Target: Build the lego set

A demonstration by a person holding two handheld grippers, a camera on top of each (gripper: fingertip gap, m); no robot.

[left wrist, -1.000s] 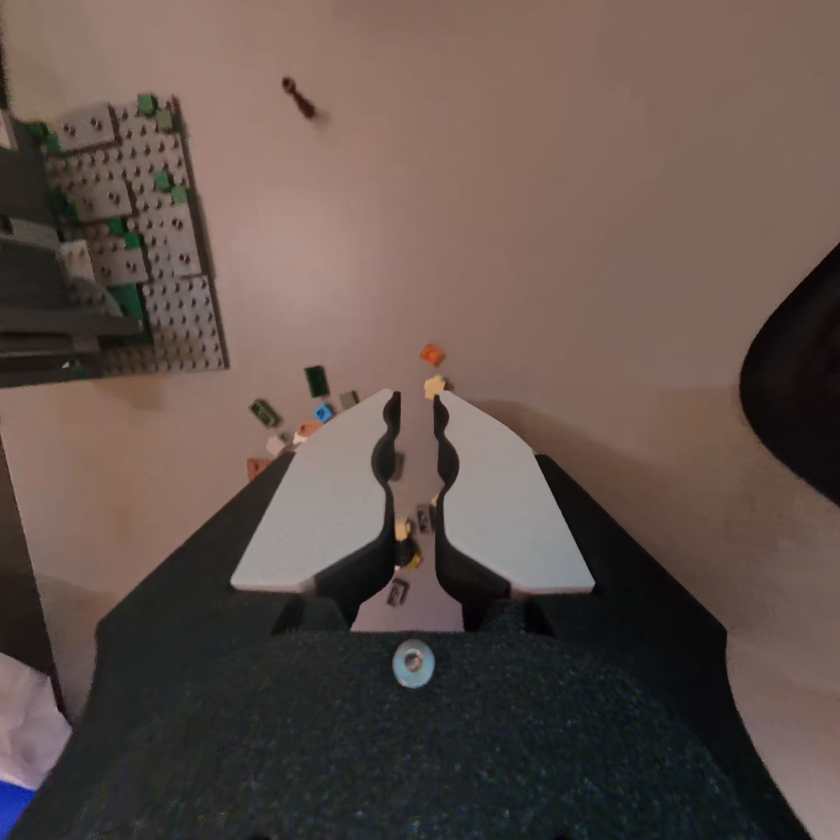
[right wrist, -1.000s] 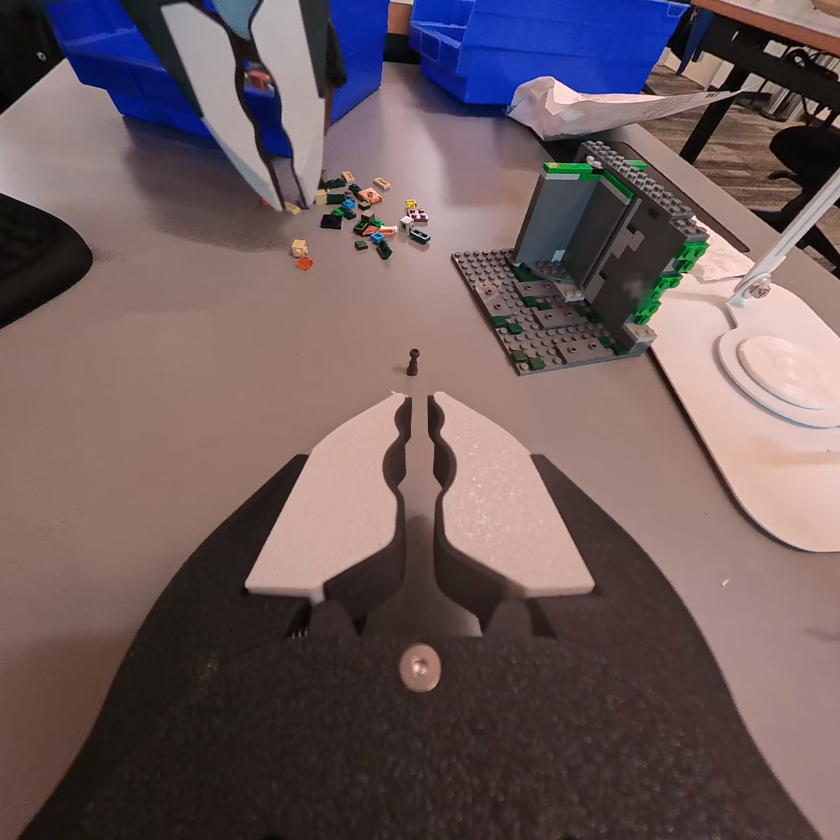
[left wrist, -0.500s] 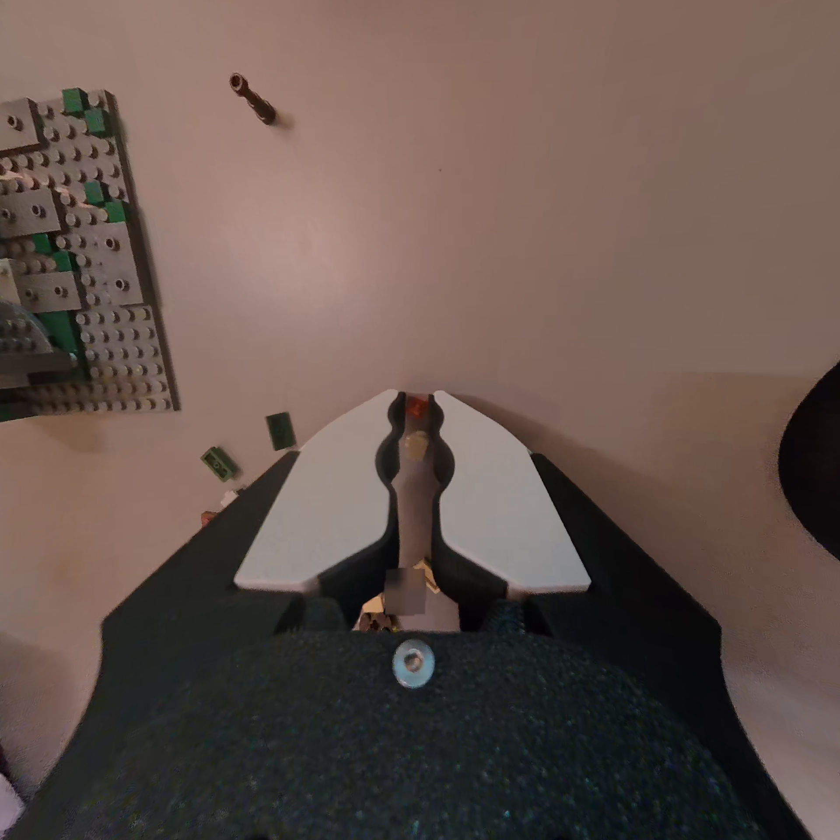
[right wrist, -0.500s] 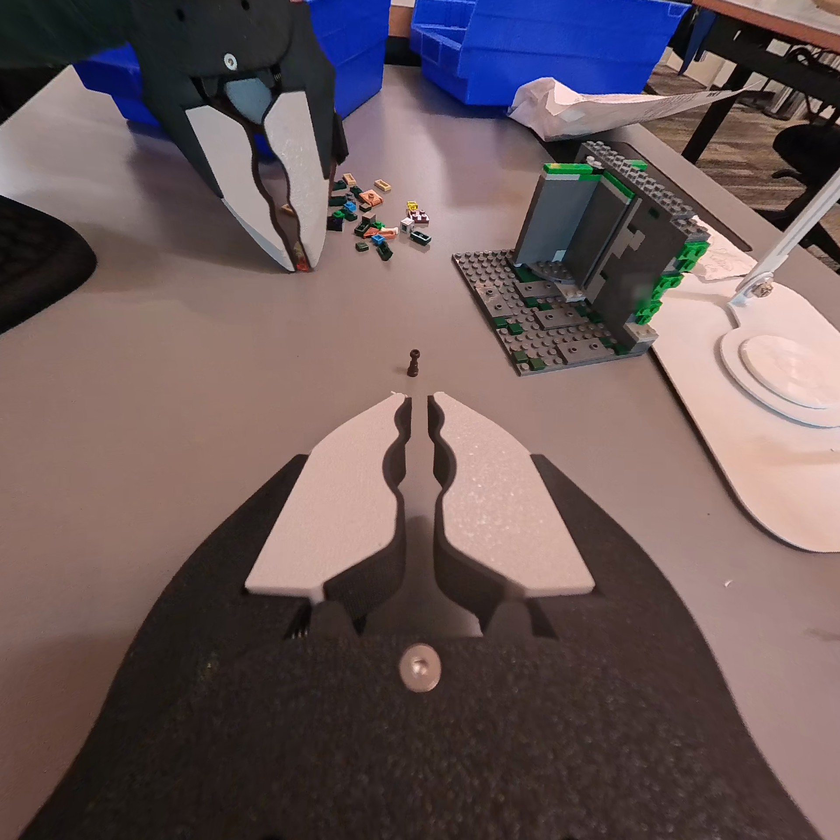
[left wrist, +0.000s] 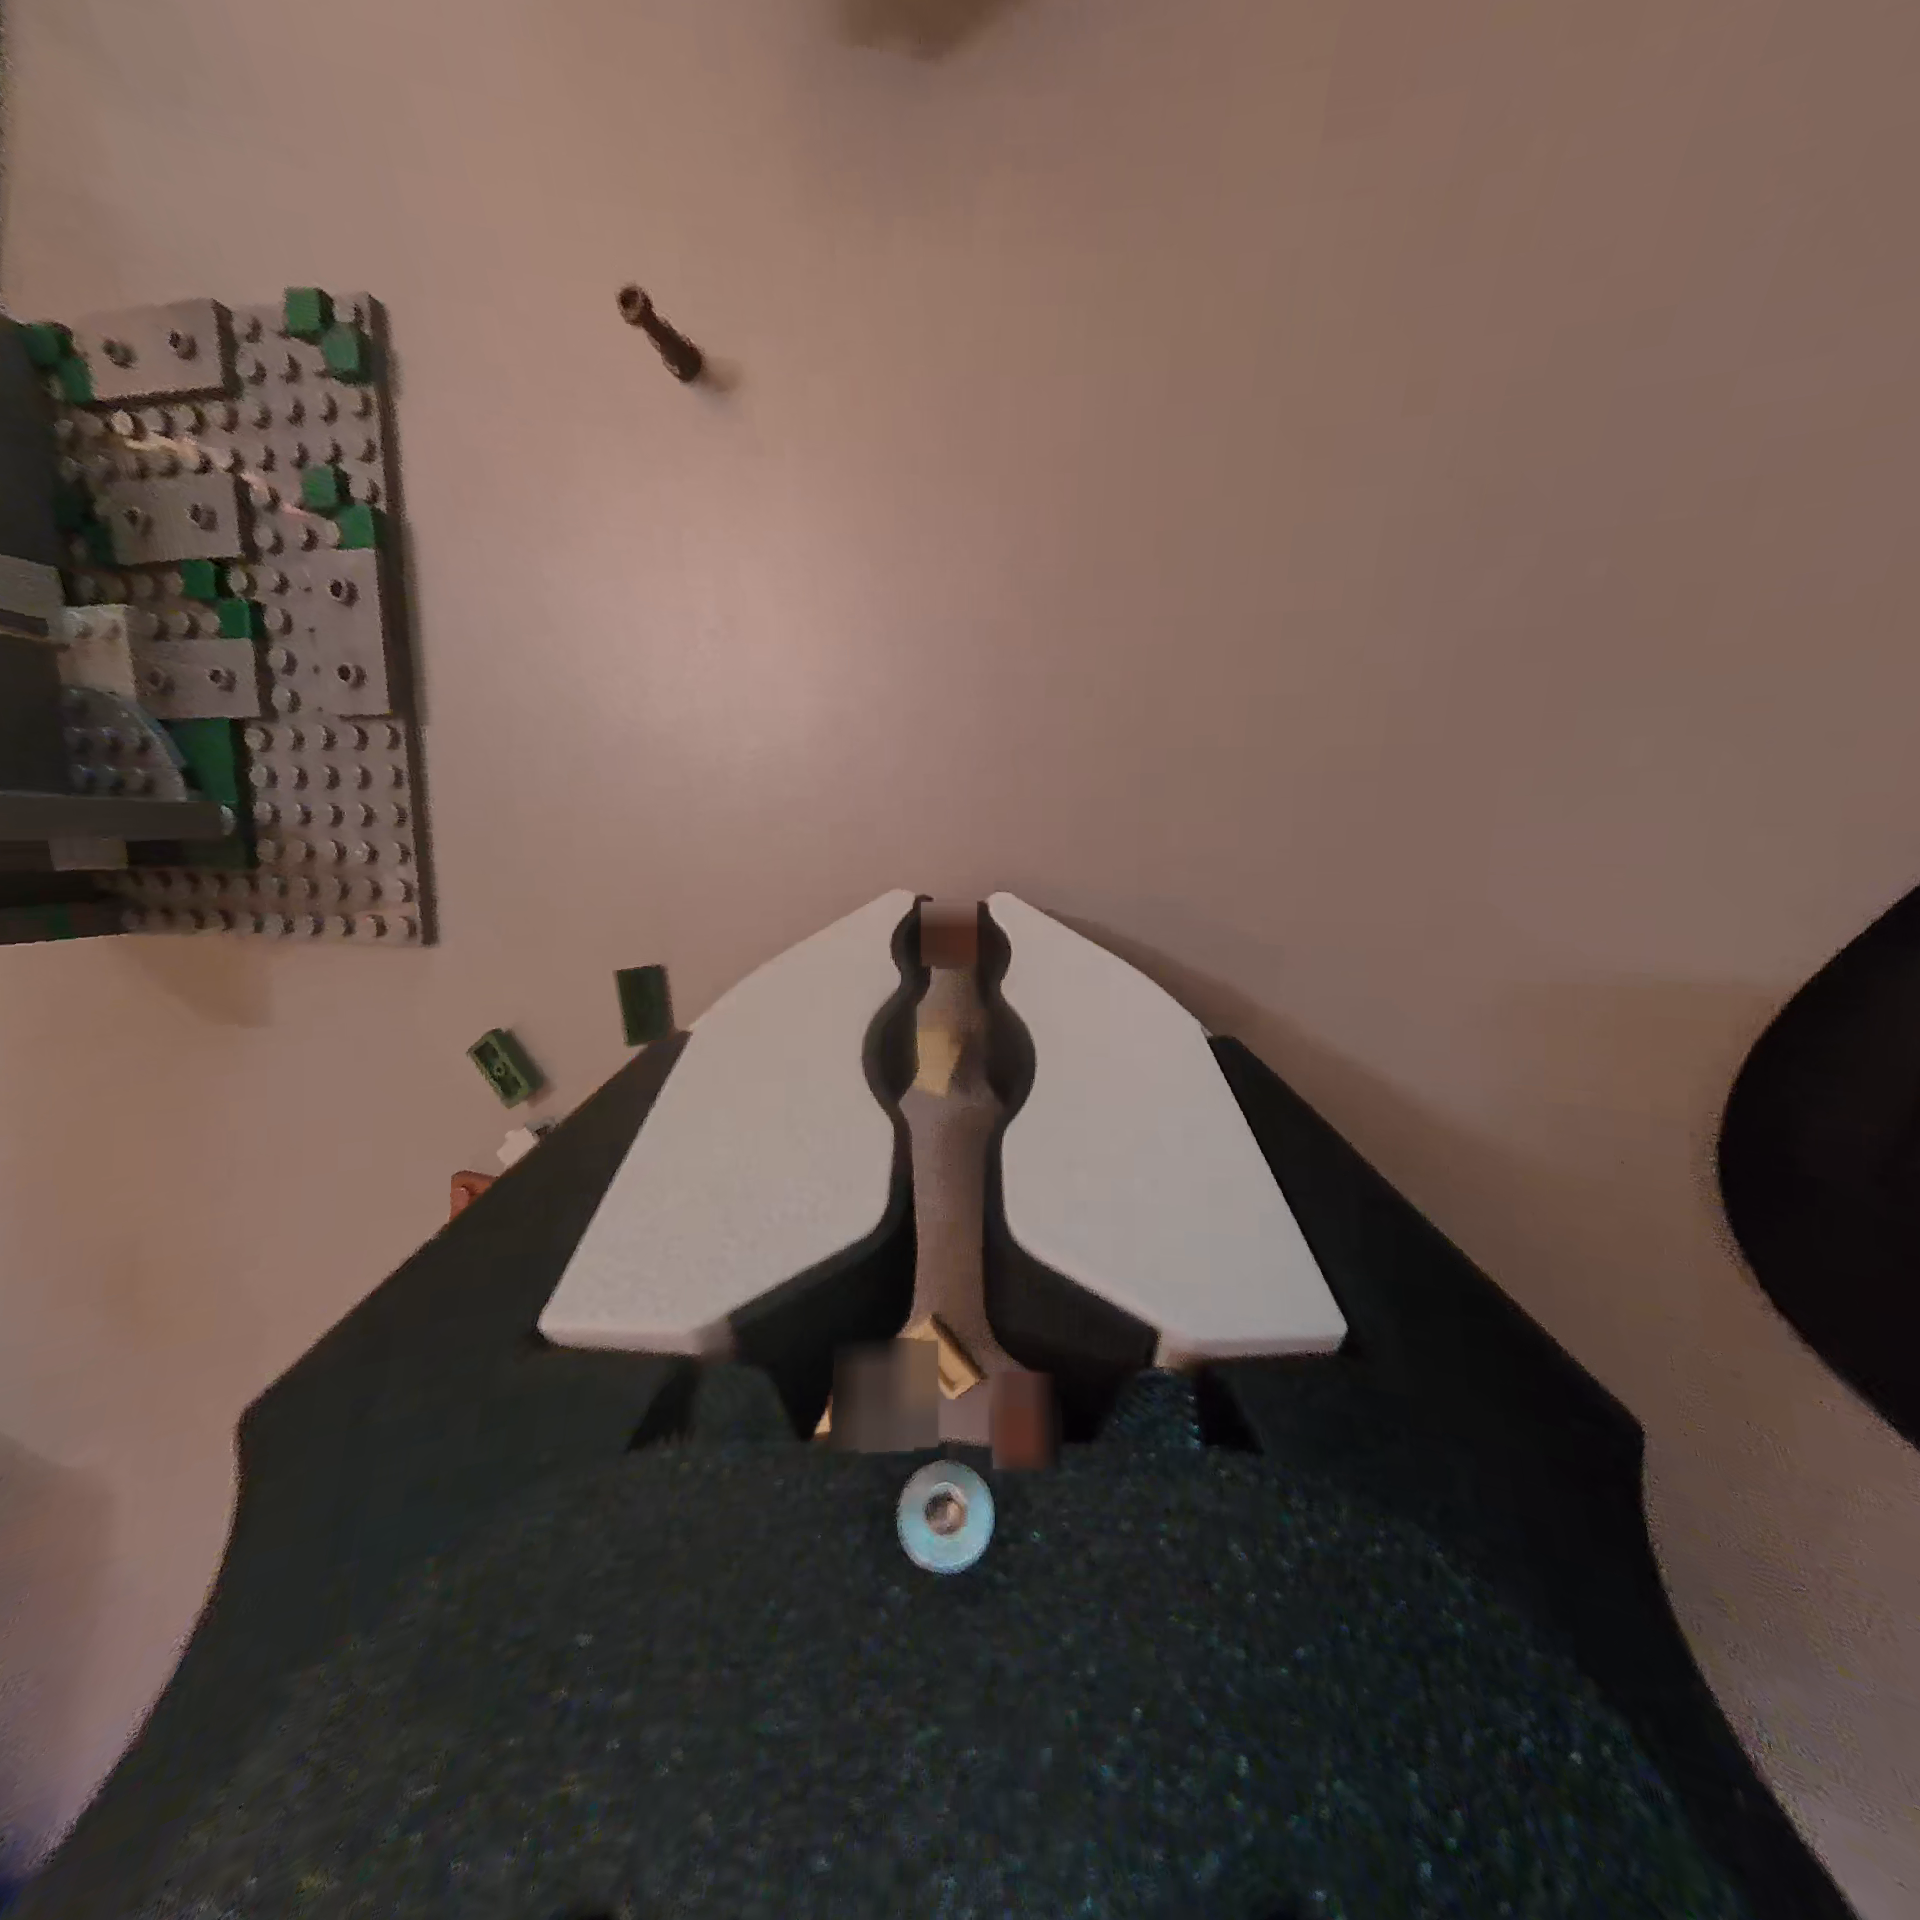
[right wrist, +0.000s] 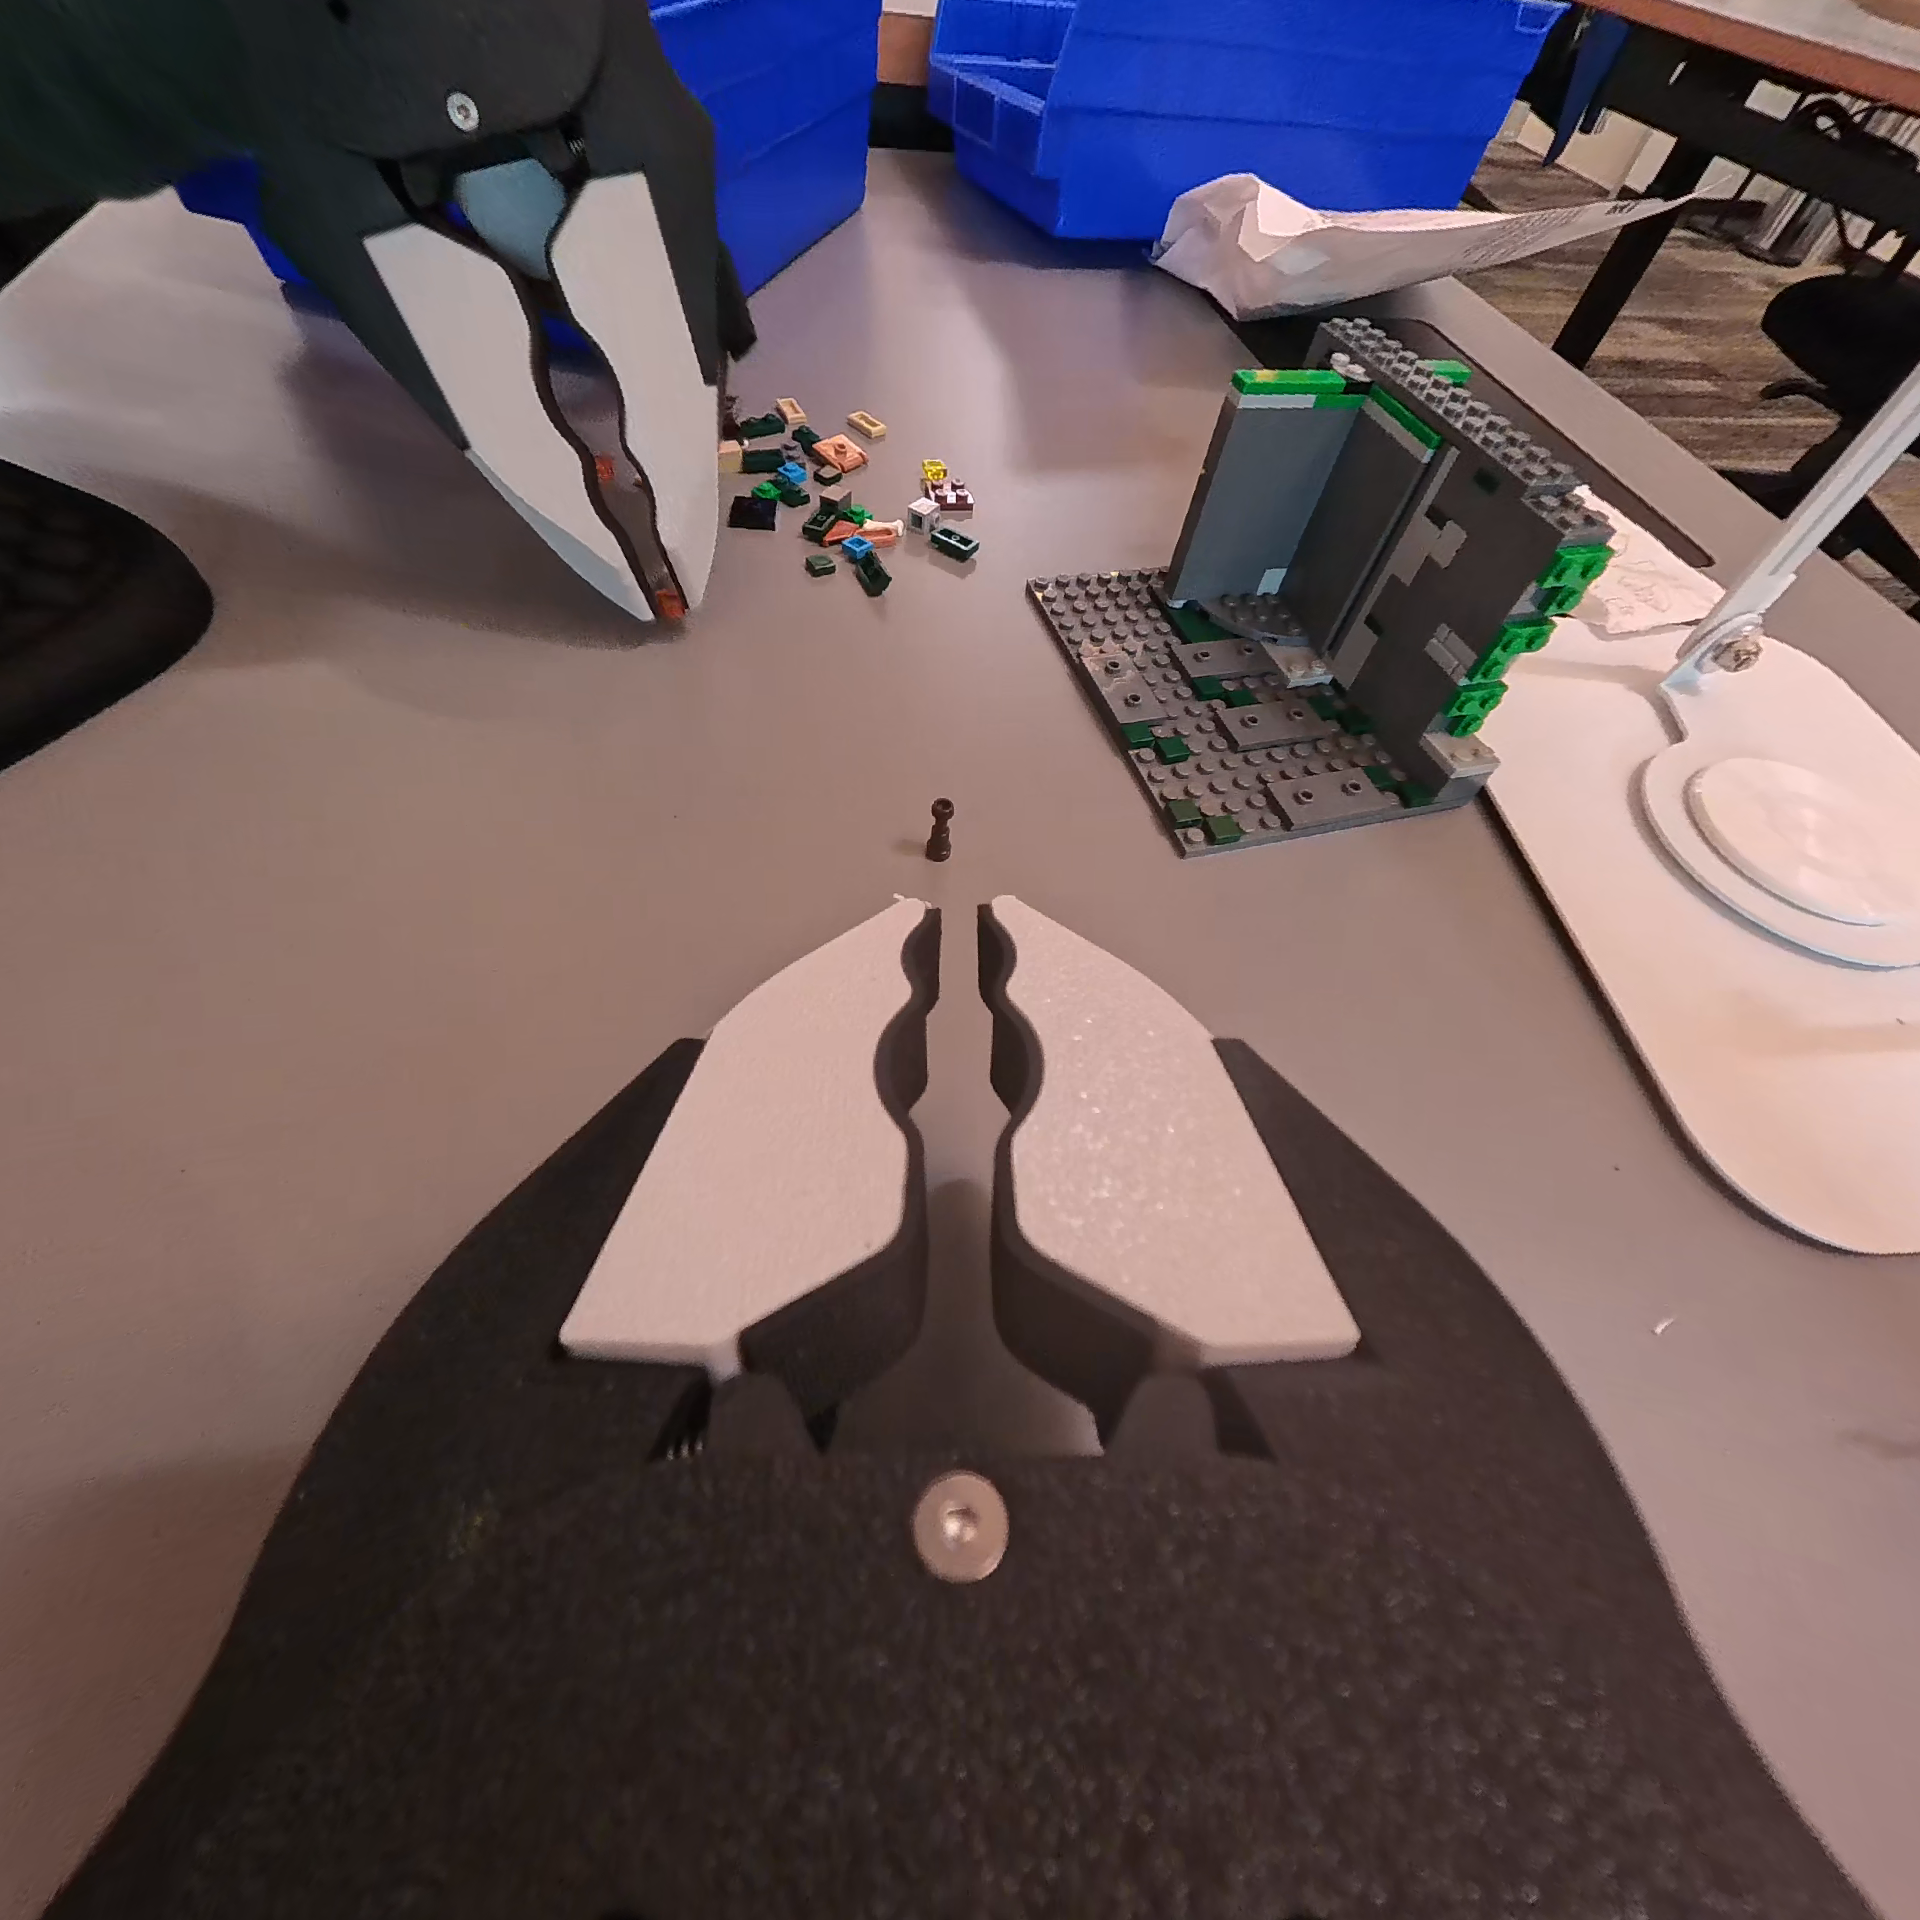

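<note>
The grey counter (right wrist: 416, 883) fills both views, its near part hidden under the black tool bodies. Two blue bins (right wrist: 1195, 94) at the far edge are cut off by the top of the frame. The partly built lego set (right wrist: 1340, 623), a grey studded baseplate with grey walls and green bricks, stands on the right beside a white lamp base (right wrist: 1766, 935); in the left wrist view only its baseplate shows, the walls cut off at the frame edge. The left tool (right wrist: 665, 608) tilts down at far left with its tips at the counter, nearly closed on a small orange-red piece (right wrist: 670, 606); in its own view that piece is a blurred brownish patch. The right tool (right wrist: 958, 914) sits low in the near centre, its jaws a narrow slit apart, holding nothing. The loose brick pile (right wrist: 852, 499) lies just right of the left tool, partly hidden behind it. A tiny dark peg (right wrist: 940, 828) stands upright just beyond the right tool's tips.
</note>
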